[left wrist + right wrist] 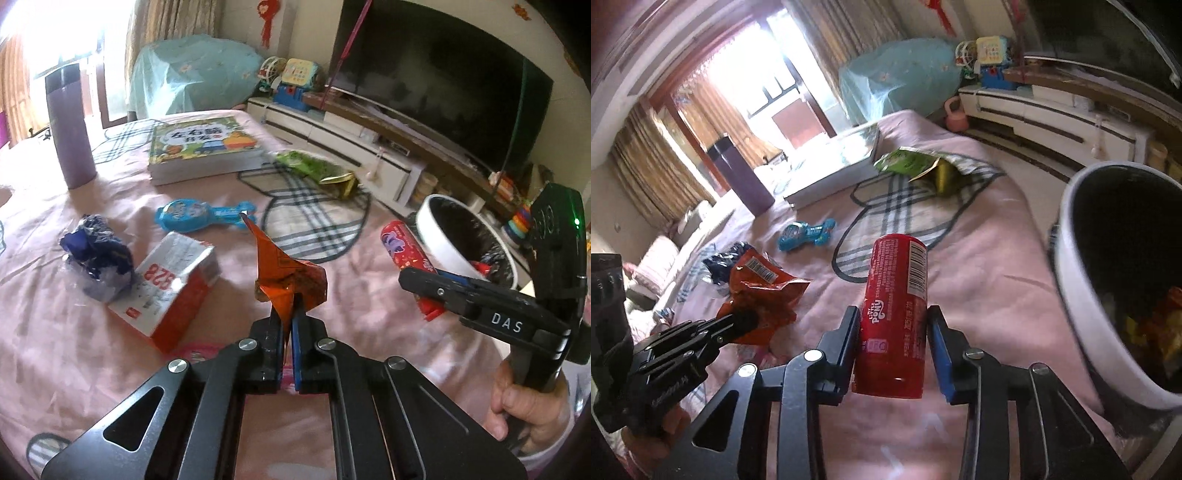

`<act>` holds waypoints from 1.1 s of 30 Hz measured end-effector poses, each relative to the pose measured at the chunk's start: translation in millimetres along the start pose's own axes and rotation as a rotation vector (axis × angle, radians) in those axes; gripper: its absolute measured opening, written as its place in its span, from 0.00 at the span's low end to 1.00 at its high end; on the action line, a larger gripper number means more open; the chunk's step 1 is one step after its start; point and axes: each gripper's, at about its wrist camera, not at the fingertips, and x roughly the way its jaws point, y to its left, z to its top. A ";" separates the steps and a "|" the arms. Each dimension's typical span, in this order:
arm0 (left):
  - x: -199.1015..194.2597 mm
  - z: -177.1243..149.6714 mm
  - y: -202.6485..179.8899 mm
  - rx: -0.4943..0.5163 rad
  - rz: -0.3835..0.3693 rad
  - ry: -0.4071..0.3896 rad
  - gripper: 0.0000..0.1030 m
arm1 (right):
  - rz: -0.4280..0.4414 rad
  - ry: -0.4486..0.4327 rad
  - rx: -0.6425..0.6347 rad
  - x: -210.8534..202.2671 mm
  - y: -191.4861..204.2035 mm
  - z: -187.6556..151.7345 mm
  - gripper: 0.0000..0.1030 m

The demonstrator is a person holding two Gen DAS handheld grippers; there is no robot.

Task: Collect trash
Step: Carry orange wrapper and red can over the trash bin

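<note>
My left gripper [289, 314] is shut on an orange-red foil wrapper [286, 273], held above the pink bedspread; it also shows in the right wrist view [762, 295]. My right gripper [892, 325] is shut on a red My Little Pony tube [895, 314], also seen in the left wrist view [406, 254]. The white trash bin [1082, 295] with a black liner and some trash inside stands just right of the tube, and shows in the left wrist view [439, 251]. A crumpled blue wrapper [98, 258] and a green snack bag [317, 171] lie on the bed.
A red-and-white box [173, 288], a blue toy [201, 214], a children's book [203, 147] and a purple tumbler [70, 125] sit on the bed. A TV [443, 77] on a white cabinet [351, 136] stands beyond the bed's right edge.
</note>
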 end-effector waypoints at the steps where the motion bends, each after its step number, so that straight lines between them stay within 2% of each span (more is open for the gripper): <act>1: -0.5 -0.2 -3.6 0.002 -0.006 0.000 0.03 | -0.002 -0.016 0.005 -7.9 -3.4 -1.6 0.36; 8: -3.0 -0.1 -49.6 0.056 -0.067 -0.003 0.03 | -0.012 -0.090 0.051 -51.6 -29.4 -9.7 0.35; 17: -1.8 5.3 -104.5 0.130 -0.130 -0.002 0.03 | -0.069 -0.167 0.133 -98.7 -74.4 -17.4 0.35; 33: 16.0 32.5 -175.5 0.220 -0.188 -0.003 0.03 | -0.129 -0.218 0.201 -123.0 -130.5 -10.1 0.35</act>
